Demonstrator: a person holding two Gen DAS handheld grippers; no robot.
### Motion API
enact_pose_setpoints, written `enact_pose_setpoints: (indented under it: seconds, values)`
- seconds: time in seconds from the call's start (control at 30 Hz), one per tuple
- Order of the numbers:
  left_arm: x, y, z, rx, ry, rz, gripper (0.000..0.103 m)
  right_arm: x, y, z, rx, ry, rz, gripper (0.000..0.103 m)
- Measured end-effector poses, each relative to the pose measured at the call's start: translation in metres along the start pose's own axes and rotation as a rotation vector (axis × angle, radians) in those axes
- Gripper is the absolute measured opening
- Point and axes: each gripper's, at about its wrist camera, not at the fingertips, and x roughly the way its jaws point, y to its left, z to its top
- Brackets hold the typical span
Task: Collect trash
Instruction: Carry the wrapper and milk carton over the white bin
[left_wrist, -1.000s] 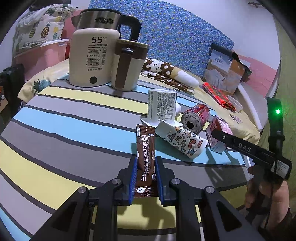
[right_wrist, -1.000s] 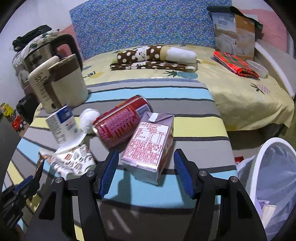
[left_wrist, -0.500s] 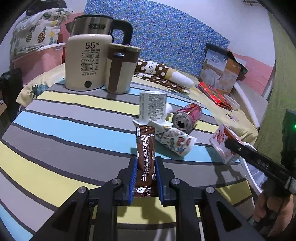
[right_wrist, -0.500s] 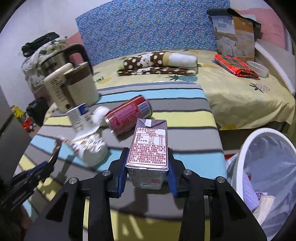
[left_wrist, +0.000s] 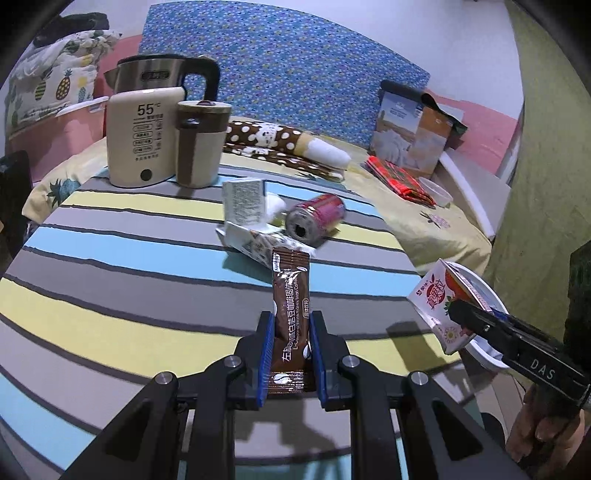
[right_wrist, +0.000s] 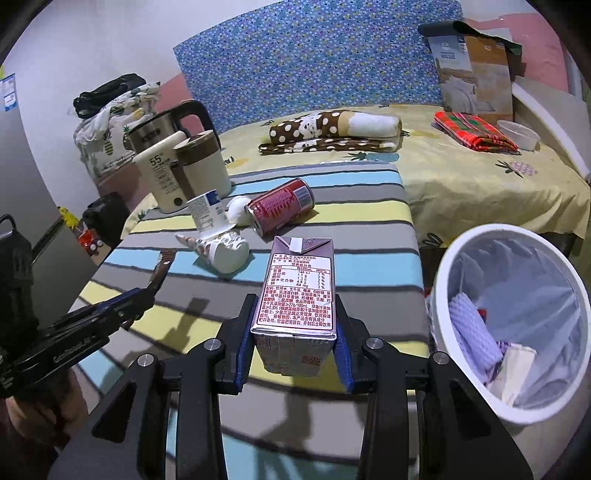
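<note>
Two grippers are each clamped on a piece of trash above the striped table (right_wrist: 369, 206): the left gripper (left_wrist: 290, 345) pinches a brown coffee sachet (left_wrist: 290, 295) upright, and the right gripper (right_wrist: 293, 334) squeezes a small milk carton (right_wrist: 299, 288) near the table's right edge. Just beyond that edge stands a white bin (right_wrist: 443, 295) lined with a bag, already holding scraps. Farther out on the table lie a red can (right_wrist: 280, 208), a patterned paper cup (right_wrist: 225, 251) and another small carton (right_wrist: 207, 210), with a kettle (right_wrist: 166, 162) and mug (right_wrist: 203, 166) at the far end by the bed (right_wrist: 480, 177).
</note>
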Motion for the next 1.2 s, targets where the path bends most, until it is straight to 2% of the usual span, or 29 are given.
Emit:
enact_pose_setpoints:
  seconds: [0.53,0.97,1.2]
  values:
    - [-0.020,-0.051,-0.011,0.086,0.010,-0.057,0.020,-0.033,-0.010,-0.017,0.015,-0.039,0.007,0.039]
    - [-0.009,-0.088,-0.012,0.147,0.032,-0.112,0.020,-0.042,-0.031,-0.021,0.054,-0.063,-0.022,0.039]
    - [0.002,-0.117,-0.007,0.198,0.040,-0.168,0.020,-0.050,-0.052,-0.023,0.089,-0.077,-0.061,0.039]
